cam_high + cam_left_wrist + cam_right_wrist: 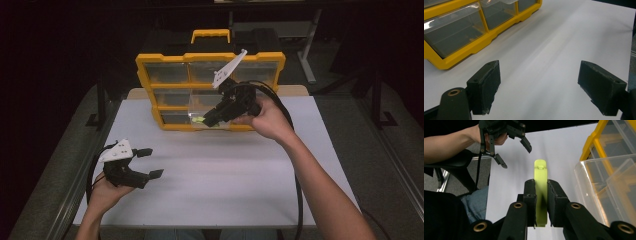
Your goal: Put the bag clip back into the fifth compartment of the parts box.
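Observation:
A yellow organizer case with clear drawers stands at the back of the white table. One clear drawer is pulled out at its lower middle. My right gripper is shut on a flat lime-green piece, held just in front of that drawer; in the high view the right gripper has the green piece at its tips. My left gripper rests open near the table's front left, with nothing between its fingers. The left gripper also appears across the table in the right gripper view.
The organizer's yellow frame lies ahead and left of my left gripper. A black cable trails along the right forearm. A dark table leg and floor lie beyond the table's right edge.

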`<state>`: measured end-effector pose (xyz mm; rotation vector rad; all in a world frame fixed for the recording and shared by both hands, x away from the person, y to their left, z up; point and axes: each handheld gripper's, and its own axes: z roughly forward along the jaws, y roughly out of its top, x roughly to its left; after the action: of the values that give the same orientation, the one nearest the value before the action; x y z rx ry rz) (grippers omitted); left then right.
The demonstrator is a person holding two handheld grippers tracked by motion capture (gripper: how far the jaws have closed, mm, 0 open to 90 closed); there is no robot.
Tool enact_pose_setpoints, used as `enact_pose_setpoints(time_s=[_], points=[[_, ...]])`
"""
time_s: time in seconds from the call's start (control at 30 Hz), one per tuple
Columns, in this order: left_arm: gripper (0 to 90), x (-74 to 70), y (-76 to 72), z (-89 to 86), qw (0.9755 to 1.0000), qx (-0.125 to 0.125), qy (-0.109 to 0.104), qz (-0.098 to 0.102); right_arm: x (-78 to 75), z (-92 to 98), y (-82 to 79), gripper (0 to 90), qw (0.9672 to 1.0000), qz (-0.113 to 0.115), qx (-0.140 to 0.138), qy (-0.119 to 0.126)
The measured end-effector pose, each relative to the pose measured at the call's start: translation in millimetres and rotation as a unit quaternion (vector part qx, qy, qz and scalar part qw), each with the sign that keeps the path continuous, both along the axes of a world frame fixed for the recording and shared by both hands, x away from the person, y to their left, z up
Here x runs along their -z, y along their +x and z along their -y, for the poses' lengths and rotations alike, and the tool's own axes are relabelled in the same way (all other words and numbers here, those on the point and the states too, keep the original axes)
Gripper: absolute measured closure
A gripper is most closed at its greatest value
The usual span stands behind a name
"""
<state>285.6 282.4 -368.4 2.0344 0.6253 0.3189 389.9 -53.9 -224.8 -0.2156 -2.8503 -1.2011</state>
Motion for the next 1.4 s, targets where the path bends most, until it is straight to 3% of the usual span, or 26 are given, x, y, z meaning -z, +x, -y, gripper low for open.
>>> enact_pose_setpoints(time_s=[0.4, 0.8, 0.83, 0.93, 1.4], points=[[18.4, -0.5, -0.5, 0.2, 1.0000, -0.002, -0.001, 0.000, -14.9, 0.5, 13.2, 77.0, 0.9999, 0.005, 0.012, 0.002], [18.3, -0.8, -0.2, -0.2, 1.0000, 0.001, 0.005, -0.003, -20.3, 0.8, 33.1, 77.0, 0.9994, 0.012, 0.031, -0.007], [18.3, -0.3, 0.3, 0.2, 1.0000, 0.002, 0.002, 0.003, -21.0, 0.8, 34.7, 77.0, 0.9993, 0.013, 0.033, -0.008], [18.3, 0.2, -0.4, 0.5, 1.0000, -0.003, -0.004, -0.004, -23.6, 1.2, 39.1, 77.0, 0.9991, 0.016, 0.040, -0.009], [18.3, 0.2, -0.4, 0.5, 1.0000, -0.002, -0.002, -0.003, -24.1, -0.7, 58.3, 76.9, 0.9982, 0.020, 0.055, -0.011]])
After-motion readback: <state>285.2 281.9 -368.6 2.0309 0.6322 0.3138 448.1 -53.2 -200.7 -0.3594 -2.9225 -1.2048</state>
